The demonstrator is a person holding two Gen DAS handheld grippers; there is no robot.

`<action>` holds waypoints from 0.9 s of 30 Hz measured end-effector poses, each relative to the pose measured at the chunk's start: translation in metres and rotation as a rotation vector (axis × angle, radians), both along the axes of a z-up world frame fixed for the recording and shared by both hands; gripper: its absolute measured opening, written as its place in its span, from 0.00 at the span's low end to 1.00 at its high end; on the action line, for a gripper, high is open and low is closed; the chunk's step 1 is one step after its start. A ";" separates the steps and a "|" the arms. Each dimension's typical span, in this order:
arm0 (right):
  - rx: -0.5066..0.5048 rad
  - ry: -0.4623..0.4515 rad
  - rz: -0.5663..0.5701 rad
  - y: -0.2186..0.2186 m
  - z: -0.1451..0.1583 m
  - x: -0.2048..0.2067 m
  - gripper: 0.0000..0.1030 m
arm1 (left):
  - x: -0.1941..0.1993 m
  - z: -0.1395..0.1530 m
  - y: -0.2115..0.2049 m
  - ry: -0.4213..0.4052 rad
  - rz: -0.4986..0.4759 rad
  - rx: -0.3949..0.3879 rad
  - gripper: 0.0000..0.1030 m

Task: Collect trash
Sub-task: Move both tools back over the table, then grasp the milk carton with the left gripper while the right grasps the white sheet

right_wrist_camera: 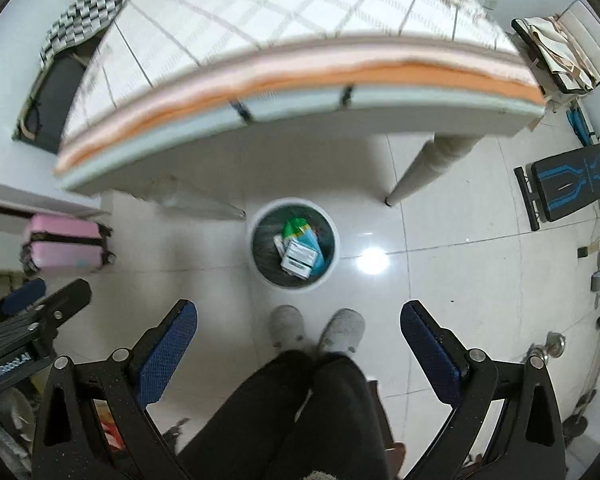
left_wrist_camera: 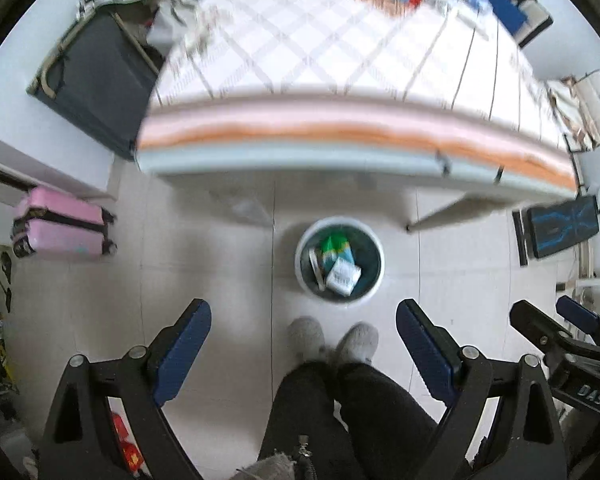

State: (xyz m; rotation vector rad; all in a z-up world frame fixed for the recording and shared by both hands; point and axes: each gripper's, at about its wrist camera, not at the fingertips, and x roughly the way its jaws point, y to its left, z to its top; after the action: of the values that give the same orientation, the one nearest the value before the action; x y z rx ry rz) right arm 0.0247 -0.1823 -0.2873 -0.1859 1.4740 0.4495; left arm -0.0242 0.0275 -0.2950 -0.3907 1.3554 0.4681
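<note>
Blue-padded fingers (left_wrist_camera: 188, 344) of both grippers spread, empty, above the bin (left_wrist_camera: 340, 262).

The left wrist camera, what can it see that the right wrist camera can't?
Only the left wrist view shows the right gripper at its right edge, open. Only the right wrist view shows the left gripper at its left edge and a bright glare on the floor. Both show the bin holding a box and green wrapper, the table, and a pink suitcase.

left gripper (left_wrist_camera: 303, 344) jaws apart, empty | trash bin (left_wrist_camera: 374, 280) below, cartons (left_wrist_camera: 342, 276) inside
</note>
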 end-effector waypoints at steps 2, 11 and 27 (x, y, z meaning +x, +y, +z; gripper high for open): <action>0.025 -0.018 -0.015 0.009 0.022 0.010 1.00 | 0.016 0.016 0.006 -0.035 0.003 0.030 0.92; 0.065 -0.129 -0.070 0.040 0.092 0.135 1.00 | 0.124 0.062 0.050 -0.108 0.059 0.126 1.00; -0.260 -0.109 0.271 0.138 -0.024 0.498 1.00 | 0.378 -0.005 0.135 -0.002 0.437 -0.084 0.99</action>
State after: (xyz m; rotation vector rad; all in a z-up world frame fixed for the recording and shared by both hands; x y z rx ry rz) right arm 0.5228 -0.0442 -0.3115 -0.6133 1.4014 0.4566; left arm 0.3542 0.1630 -0.3002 -0.7635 1.2904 0.7710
